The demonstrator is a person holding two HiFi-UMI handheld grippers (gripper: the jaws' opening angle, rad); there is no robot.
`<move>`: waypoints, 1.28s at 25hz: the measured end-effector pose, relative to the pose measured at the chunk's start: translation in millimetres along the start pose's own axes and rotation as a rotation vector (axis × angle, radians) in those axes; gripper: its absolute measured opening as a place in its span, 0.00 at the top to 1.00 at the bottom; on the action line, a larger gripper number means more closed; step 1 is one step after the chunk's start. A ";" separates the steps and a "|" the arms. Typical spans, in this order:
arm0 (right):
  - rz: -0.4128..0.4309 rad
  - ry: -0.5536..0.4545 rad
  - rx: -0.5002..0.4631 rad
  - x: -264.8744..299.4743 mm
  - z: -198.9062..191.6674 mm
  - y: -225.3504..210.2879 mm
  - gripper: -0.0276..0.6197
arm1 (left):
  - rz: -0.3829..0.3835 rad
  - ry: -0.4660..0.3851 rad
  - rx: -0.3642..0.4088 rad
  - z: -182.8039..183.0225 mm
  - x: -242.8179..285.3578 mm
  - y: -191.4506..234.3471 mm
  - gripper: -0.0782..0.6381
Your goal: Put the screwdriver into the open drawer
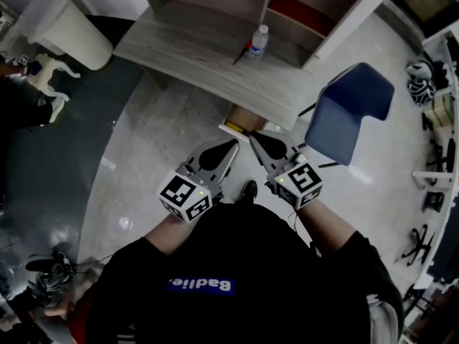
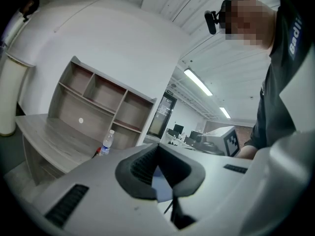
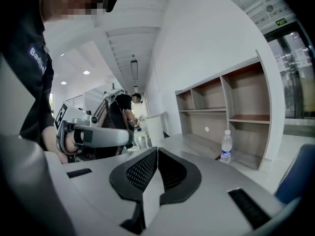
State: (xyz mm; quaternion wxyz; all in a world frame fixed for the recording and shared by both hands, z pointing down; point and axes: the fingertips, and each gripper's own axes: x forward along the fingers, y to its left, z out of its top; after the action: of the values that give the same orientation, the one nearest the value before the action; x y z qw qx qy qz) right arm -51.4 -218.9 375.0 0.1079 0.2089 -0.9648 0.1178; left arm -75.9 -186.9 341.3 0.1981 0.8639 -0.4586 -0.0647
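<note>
left gripper (image 1: 231, 144) and right gripper (image 1: 253, 135) sit side by side at frame centre, jaws pressed together, holding nothing. the screwdriver (image 1: 242, 53) lies on the desk (image 1: 179, 45) at upper centre, beside a water bottle (image 1: 259, 40). the open drawer (image 1: 234, 129) is just above the grippers.

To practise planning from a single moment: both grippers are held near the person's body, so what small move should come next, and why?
Probably open the right gripper and reach it forward to the screwdriver, which lies on the desk beside the water bottle. It and the left gripper are shut and empty, and the open drawer waits below the desk edge.
</note>
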 end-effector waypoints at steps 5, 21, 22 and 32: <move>0.019 -0.056 0.000 -7.2 18.2 14.4 0.91 | -0.007 -0.008 0.013 14.0 -1.9 -9.1 0.89; 0.035 -0.140 -0.032 -25.2 51.5 33.5 0.91 | -0.035 -0.022 -0.001 27.8 -4.7 -25.4 0.89; 0.036 -0.141 -0.032 -26.1 51.9 33.9 0.91 | -0.037 -0.021 -0.001 28.3 -5.1 -26.4 0.89; 0.037 -0.153 -0.030 -28.7 54.0 32.0 0.91 | -0.043 -0.018 -0.004 29.7 -5.7 -28.3 0.89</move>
State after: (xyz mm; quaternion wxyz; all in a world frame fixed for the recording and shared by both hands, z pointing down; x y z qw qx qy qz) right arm -48.2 -194.5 310.5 0.0349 0.1980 -0.9755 0.0891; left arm -66.2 -176.5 302.4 0.1940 0.8725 -0.4417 -0.0777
